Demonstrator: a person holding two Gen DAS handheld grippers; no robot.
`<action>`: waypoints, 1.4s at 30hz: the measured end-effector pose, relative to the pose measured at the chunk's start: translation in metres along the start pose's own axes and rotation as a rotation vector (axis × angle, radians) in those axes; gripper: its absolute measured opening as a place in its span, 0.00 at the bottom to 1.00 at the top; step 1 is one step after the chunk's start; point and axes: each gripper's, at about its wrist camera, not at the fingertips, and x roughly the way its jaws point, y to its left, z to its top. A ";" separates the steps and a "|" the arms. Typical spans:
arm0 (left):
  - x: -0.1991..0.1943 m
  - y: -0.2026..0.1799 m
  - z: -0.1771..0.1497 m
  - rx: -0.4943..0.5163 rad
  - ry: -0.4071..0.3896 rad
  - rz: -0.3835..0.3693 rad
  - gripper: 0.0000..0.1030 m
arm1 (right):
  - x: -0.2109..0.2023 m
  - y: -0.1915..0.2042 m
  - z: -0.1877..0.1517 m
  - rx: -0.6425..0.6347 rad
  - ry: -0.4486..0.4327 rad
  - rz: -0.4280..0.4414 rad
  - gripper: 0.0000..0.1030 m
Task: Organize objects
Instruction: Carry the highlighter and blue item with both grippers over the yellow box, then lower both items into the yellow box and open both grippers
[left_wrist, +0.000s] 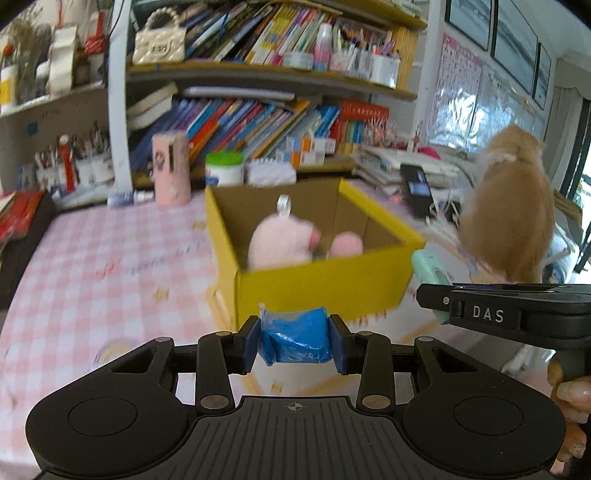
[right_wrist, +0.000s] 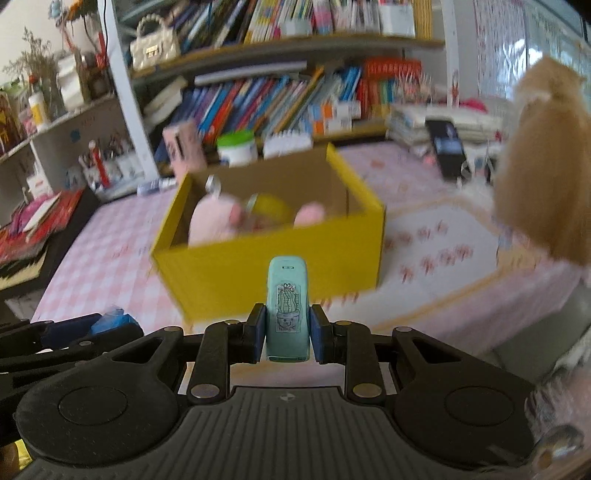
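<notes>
**Both tools loaded, the yellow box is the target**

The step in hand seems to be the carrying of two small things to the yellow box (left_wrist: 317, 284), which stands open on the pink checked tabletop (left_wrist: 110, 258) in front of the bookshelf (left_wrist: 258, 74).

The left tool (left_wrist: 294, 341) is closed on a blue packet (left_wrist: 295, 341); its blue pads press the packet from both sides, and the wrapper looks soft and crinkled. The right tool (right_wrist: 287, 334) is closed on a mint-green case (right_wrist: 287, 310) with a cactus drawing. The case stands upright between the pads and points toward the box. In the left wrist view the right tool (left_wrist: 436, 295) is just beside the left one, to its right, and the mint-green case shows at its tip near the front right corner of the box.

Both tools are in front of the near wall of the box, not yet over the opening. Inside the box a pink plush toy (left_wrist: 280, 240) already lies, and the right wrist view shows a yellow thing (right_wrist: 271, 210) behind it; it is too blurred to name.

I judge that the next move calls for lifting each load above the near wall, bringing it over a free part of the inside, and only then opening the pads. An orange cat (left_wrist: 509, 206) sits on the tabletop at the right, near the box, so it could come into the way of the right tool.
</notes>
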 end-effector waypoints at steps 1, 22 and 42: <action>0.005 -0.004 0.007 0.003 -0.014 0.002 0.36 | 0.002 -0.004 0.008 -0.009 -0.017 0.000 0.22; 0.151 -0.076 0.071 0.106 0.044 0.100 0.36 | 0.077 -0.071 0.119 -0.150 -0.098 0.142 0.23; 0.152 -0.090 0.055 0.238 0.021 0.138 0.81 | 0.154 -0.068 0.127 -0.213 0.104 0.284 0.23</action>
